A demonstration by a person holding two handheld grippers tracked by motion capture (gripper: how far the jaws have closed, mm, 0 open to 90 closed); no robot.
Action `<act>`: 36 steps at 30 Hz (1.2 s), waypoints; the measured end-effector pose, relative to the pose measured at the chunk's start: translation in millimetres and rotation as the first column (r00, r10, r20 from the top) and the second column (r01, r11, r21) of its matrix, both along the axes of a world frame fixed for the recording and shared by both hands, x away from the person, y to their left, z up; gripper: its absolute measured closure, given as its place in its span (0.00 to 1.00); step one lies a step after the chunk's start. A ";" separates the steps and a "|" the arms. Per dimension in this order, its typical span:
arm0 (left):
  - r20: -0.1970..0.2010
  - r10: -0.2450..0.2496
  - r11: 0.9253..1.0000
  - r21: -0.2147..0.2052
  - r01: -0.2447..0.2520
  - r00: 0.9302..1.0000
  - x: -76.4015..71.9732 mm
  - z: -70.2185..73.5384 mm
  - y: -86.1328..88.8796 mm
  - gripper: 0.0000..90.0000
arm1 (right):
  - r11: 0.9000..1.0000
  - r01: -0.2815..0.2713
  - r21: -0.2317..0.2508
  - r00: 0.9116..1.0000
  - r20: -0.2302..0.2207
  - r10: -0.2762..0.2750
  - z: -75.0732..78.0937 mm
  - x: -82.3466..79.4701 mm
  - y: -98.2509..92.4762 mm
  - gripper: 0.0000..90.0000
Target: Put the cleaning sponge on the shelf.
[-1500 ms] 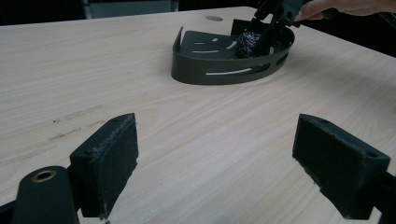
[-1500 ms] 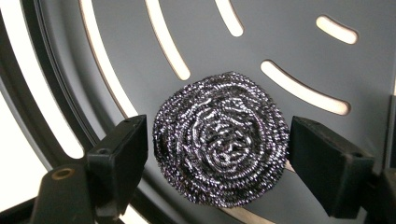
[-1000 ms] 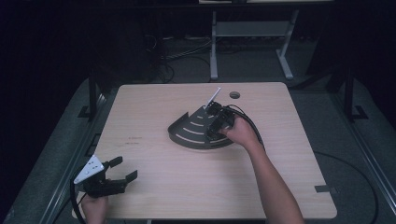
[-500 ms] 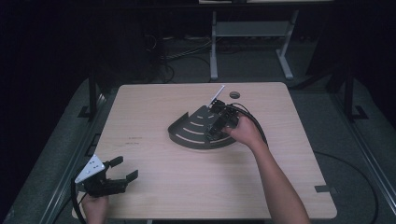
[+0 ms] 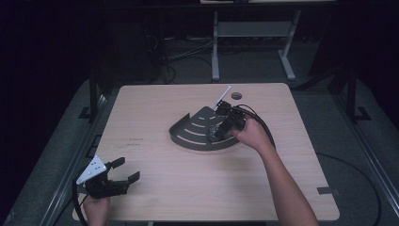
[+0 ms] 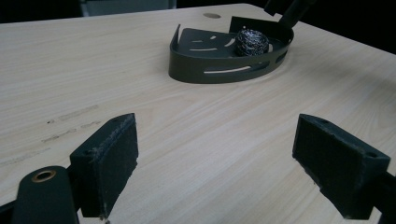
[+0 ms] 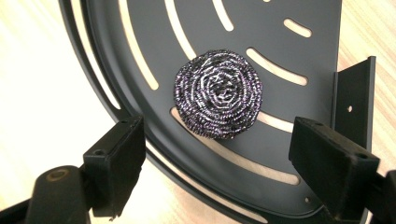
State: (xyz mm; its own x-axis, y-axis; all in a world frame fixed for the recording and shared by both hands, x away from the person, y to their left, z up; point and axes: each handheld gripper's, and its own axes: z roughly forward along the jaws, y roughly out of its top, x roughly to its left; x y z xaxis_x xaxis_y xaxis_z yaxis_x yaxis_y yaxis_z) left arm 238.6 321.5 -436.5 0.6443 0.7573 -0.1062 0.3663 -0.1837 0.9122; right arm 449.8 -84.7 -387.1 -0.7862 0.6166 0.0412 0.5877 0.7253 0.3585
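A dark quarter-round slotted tray (image 5: 195,134) lies at the middle of the wooden table. A round steel-wool scrubber (image 7: 218,93) rests on the tray floor (image 7: 154,28), loose, near the curved rim. My right gripper (image 7: 217,140) hovers over it, pointing down, with its jaws wide and both pads clear of the scrubber. From the high view my right gripper (image 5: 220,128) hangs above the tray's right side. My left gripper (image 5: 128,168) rests open and empty near the front left corner, and from there the tray (image 6: 205,70) and the scrubber (image 6: 251,43) sit far off.
A small round hole (image 5: 236,95) sits in the tabletop behind the tray. The right gripper's black cable (image 5: 263,125) loops beside the tray. A metal stand (image 5: 249,33) is on the floor beyond the table. Bare wood (image 6: 210,140) lies between the left jaws.
My right gripper has lifted a little above the tray and drawn slightly toward the person. The scrubber stays in the tray. My left gripper has not moved.
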 end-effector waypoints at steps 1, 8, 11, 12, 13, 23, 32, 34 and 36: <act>0.000 0.001 1.000 0.003 -0.001 1.000 -0.3 0.1 0.0 0.15 | 1.000 -0.004 -0.002 1.000 0.004 0.004 0.5 -0.3 -0.4 0.21; 0.006 0.000 1.000 0.000 0.000 1.000 -0.7 0.7 -0.7 0.15 | 1.000 0.004 0.005 1.000 0.003 -0.004 1.7 -4.6 -4.6 0.20; 0.005 -0.002 1.000 0.003 0.002 1.000 -0.5 0.7 -1.4 0.15 | 1.000 0.003 0.015 1.000 0.004 -0.003 2.7 -6.8 -7.5 0.20; 0.005 -0.005 1.000 0.005 0.005 1.000 -0.5 0.6 -1.7 0.15 | 1.000 0.006 0.012 1.000 0.006 -0.006 3.0 -7.5 -8.0 0.21; 0.006 -0.005 1.000 0.007 0.005 1.000 -0.6 0.7 -1.9 0.15 | 1.000 0.005 0.013 1.000 0.007 -0.005 3.4 -8.1 -9.0 0.20; 0.005 -0.001 1.000 0.002 0.001 1.000 -0.6 0.6 -1.4 0.15 | 1.000 0.009 0.024 1.000 0.015 -0.009 4.5 -15.4 -15.9 0.20; 0.005 -0.003 1.000 0.006 0.003 1.000 -0.5 0.5 -1.6 0.15 | 1.000 0.006 0.020 1.000 0.015 -0.006 2.3 -22.6 -20.7 0.20; 0.004 -0.003 1.000 0.007 0.003 1.000 -0.5 0.5 -1.8 0.15 | 1.000 0.009 0.021 1.000 0.015 -0.009 1.9 -23.8 -21.9 0.20; 0.005 -0.002 1.000 0.007 0.002 1.000 -0.7 0.6 -2.0 0.15 | 1.000 0.010 0.022 1.000 0.014 -0.010 1.5 -24.9 -23.2 0.20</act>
State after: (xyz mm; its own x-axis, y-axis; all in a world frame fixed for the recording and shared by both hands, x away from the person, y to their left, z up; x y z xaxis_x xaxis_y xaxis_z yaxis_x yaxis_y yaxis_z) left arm 237.9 319.6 -435.9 0.6464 0.7567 -0.0980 0.3617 -0.1908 0.9126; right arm 424.9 -107.9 -385.7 -0.7804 0.6237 0.0442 0.5899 0.7111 0.3826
